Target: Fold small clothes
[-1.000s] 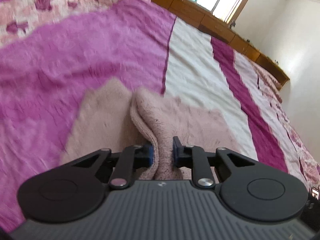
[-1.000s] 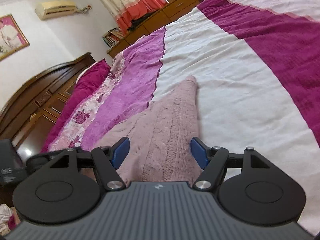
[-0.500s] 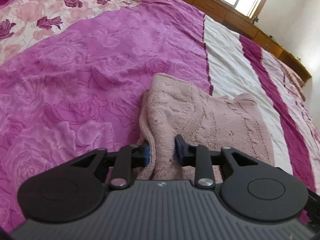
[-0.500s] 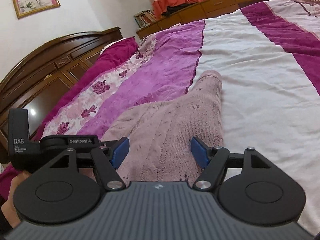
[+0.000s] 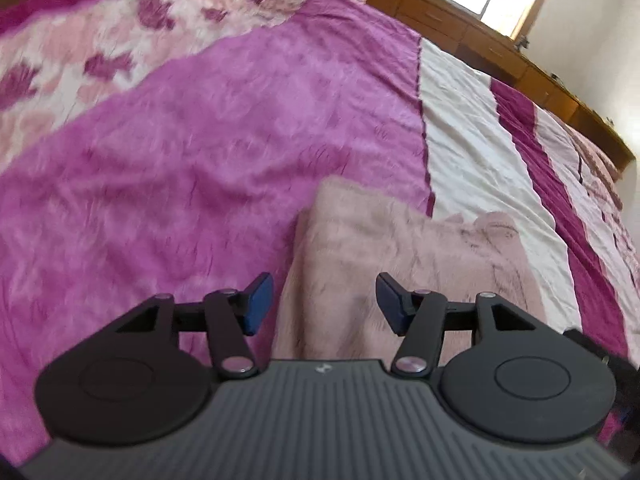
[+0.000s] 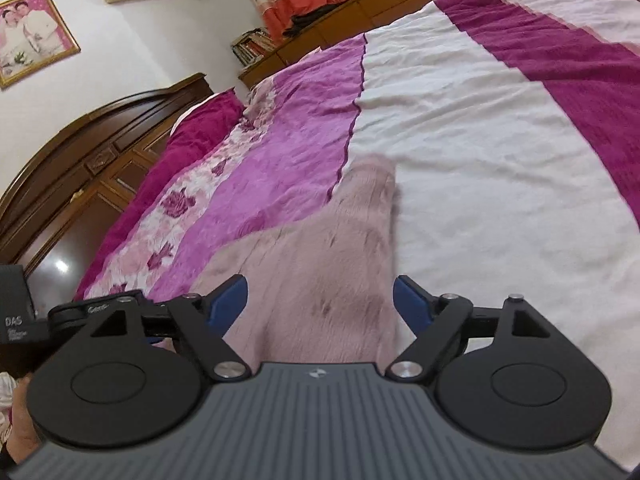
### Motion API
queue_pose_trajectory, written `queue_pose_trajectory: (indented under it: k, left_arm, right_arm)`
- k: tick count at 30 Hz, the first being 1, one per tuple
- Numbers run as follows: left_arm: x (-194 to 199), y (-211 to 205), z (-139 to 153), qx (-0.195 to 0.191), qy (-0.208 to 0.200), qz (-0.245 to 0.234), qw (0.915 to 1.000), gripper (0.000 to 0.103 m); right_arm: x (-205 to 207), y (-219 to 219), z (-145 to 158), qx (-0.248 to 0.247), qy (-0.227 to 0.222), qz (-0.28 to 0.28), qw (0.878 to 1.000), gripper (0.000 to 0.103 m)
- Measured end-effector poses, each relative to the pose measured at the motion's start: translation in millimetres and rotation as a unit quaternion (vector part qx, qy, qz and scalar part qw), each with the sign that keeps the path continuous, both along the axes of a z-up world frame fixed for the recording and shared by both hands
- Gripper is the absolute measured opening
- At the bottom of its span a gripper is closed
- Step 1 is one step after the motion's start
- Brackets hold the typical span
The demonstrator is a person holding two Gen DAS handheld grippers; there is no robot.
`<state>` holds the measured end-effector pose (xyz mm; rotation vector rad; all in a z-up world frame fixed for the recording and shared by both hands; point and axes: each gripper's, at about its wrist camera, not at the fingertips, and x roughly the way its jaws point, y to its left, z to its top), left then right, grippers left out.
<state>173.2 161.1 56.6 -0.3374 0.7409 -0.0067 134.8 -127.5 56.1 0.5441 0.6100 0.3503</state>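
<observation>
Pink sweater (image 5: 404, 268) flat on bed (image 5: 200, 152), folded. Left hand-held gripper (image 5: 324, 304) just opening, spread, fold edge between pads, untouched. Right hand-held gripper (image 6: 320, 304) also widening, empty, over sweater; sleeve (image 6: 368, 200) runs straight ahead. Both equally near.

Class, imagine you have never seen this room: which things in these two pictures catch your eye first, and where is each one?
First, the fuzzy pink knit garment lying on the bed, straddling the purple and white bands of the striped bedspread. Next, the left gripper and the right gripper, both just above it; their jaws have just been opening and neither grips it. A framed photo hangs on the wall above the headboard.
</observation>
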Motion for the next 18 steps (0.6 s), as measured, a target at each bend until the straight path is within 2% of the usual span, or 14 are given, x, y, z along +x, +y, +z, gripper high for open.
queue_pose_trajectory:
  k: [3, 5, 8, 9, 11, 13, 15, 18]
  left_arm:
    - [16, -9, -2, 0.009, -0.002, -0.01, 0.9999, 0.059]
    - [27, -14, -9, 0.027, -0.001, -0.001, 0.9996, 0.059]
    - [38, -16, -24, 0.066, 0.006, 0.041, 0.9969, 0.061]
    - [41, -15, -29, 0.074, 0.011, 0.058, 0.9955, 0.061]
    - [45, -6, -36, 0.055, 0.017, 0.075, 0.9955, 0.062]
    - [45, 0, -37, 0.043, 0.018, 0.076, 0.996, 0.062]
    - [43, 1, -35, 0.046, 0.017, 0.069, 0.9964, 0.062]
    - [39, 5, -29, 0.035, 0.02, 0.06, 0.9974, 0.061]
  right_arm:
    - [23, -4, 6, -0.025, -0.015, -0.007, 1.0, 0.082]
    - [43, -3, 3, -0.044, -0.005, -0.004, 0.999, 0.065]
    - [70, 4, -13, -0.051, 0.028, 0.003, 0.998, 0.056]
    - [78, 8, -19, -0.055, 0.037, 0.004, 0.998, 0.056]
    - [87, 16, -30, -0.056, 0.045, 0.007, 0.997, 0.056]
    - [90, 22, -34, -0.058, 0.047, 0.0, 0.997, 0.057]
    - [89, 22, -33, -0.055, 0.049, -0.004, 0.997, 0.057]
    - [82, 16, -30, -0.035, 0.055, -0.001, 0.998, 0.068]
